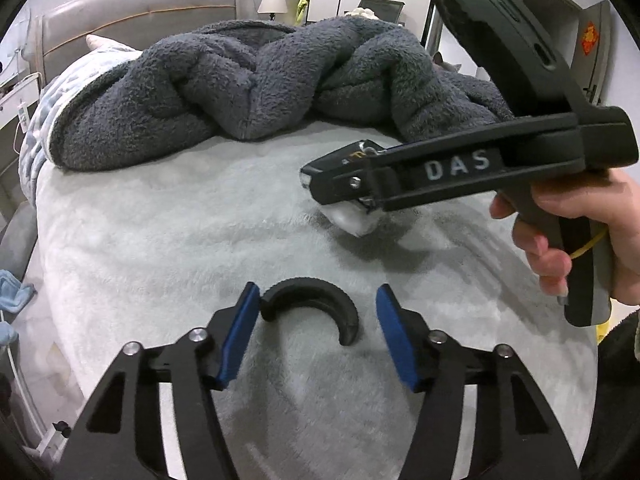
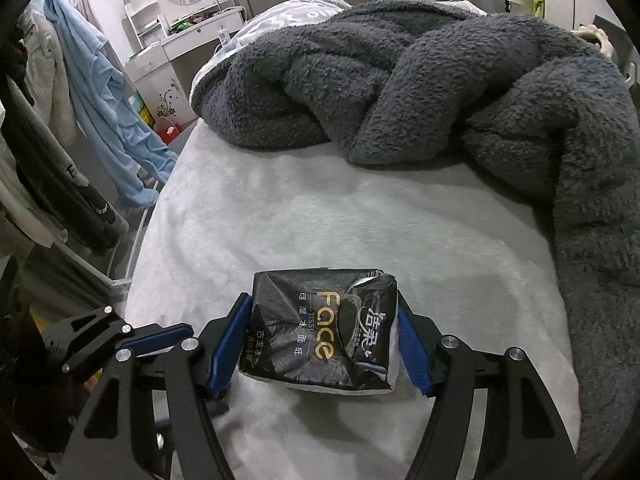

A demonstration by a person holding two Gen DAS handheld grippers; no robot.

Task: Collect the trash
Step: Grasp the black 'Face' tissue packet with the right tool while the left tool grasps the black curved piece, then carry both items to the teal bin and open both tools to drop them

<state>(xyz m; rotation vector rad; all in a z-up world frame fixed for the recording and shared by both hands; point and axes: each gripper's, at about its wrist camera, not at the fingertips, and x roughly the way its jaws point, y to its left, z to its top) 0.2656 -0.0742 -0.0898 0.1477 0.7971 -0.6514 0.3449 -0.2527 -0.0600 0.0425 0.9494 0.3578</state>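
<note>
While the right gripper (image 2: 324, 344) clamps its blue pads against both sides of a crumpled black plastic tissue pack (image 2: 320, 330) printed "Face", lifted clear of the pale grey plush bedspread (image 2: 360, 220) near its front edge, the left gripper (image 1: 316, 336) hovers open around a curved black plastic half-ring (image 1: 312, 304) lying there; whether its left pad touches is unclear. A dark grey fleece blanket (image 1: 260, 88) is heaped toward the headboard.
</note>
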